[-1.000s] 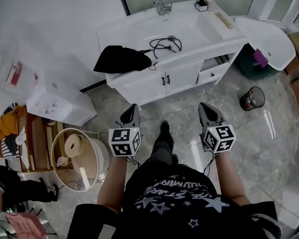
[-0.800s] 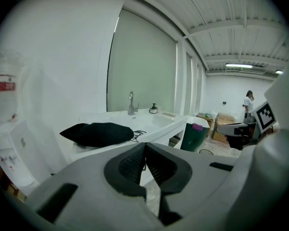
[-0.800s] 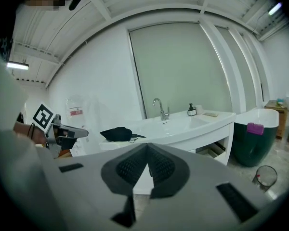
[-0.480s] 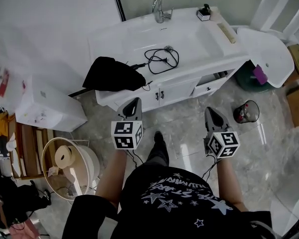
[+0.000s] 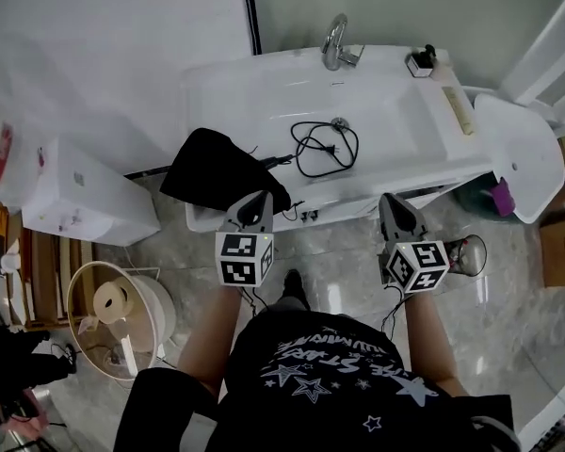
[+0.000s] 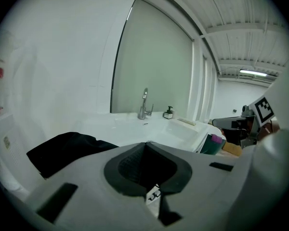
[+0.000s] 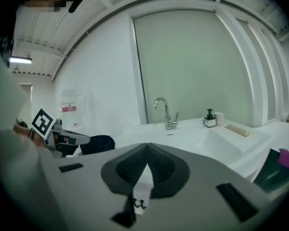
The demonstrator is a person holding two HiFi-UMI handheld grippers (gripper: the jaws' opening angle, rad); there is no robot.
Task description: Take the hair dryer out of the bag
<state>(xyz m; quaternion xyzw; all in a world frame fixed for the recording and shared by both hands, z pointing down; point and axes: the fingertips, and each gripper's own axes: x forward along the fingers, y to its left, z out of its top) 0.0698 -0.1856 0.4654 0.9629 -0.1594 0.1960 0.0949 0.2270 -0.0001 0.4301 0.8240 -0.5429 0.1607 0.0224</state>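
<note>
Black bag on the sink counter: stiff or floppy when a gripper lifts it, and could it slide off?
Probably floppy: the black bag lies slumped and creased, so it should sag. It overhangs the counter's front edge, so a push could tip it off. A cord seems to lead out of it, so something inside likely adds weight.

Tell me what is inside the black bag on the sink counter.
The black cloth of the bag hides its inside. Only a black cord leads from its edge into the sink. No hair dryer shows.
</note>
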